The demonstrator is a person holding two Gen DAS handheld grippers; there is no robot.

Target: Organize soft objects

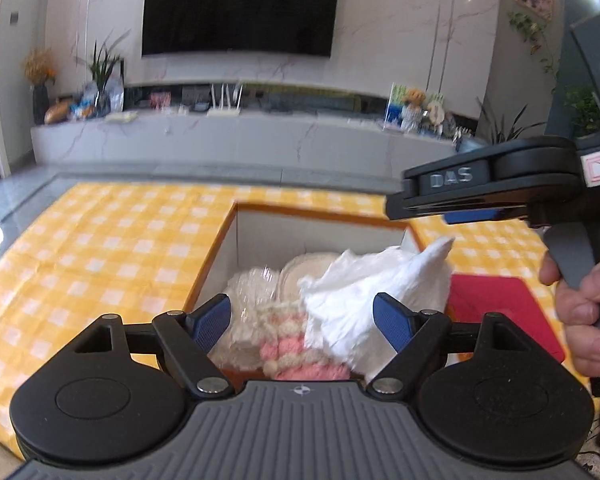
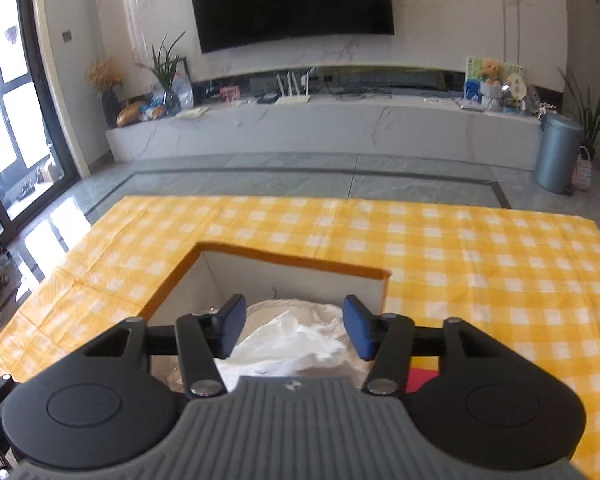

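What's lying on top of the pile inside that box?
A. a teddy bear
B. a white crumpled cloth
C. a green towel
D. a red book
B: a white cloth lies crumpled over the pink-and-cream knit in the box; both tongs are open and hold nothing.

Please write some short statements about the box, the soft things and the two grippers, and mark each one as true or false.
1. The box holds a crumpled white cloth. True.
2. The left gripper is shut on the cloth. False: its jaws stand open, holding nothing.
3. A pink and cream knitted item lies in the box. True.
4. The tablecloth is blue striped. False: it is yellow and white checked.
5. The right gripper is open above the box. True.
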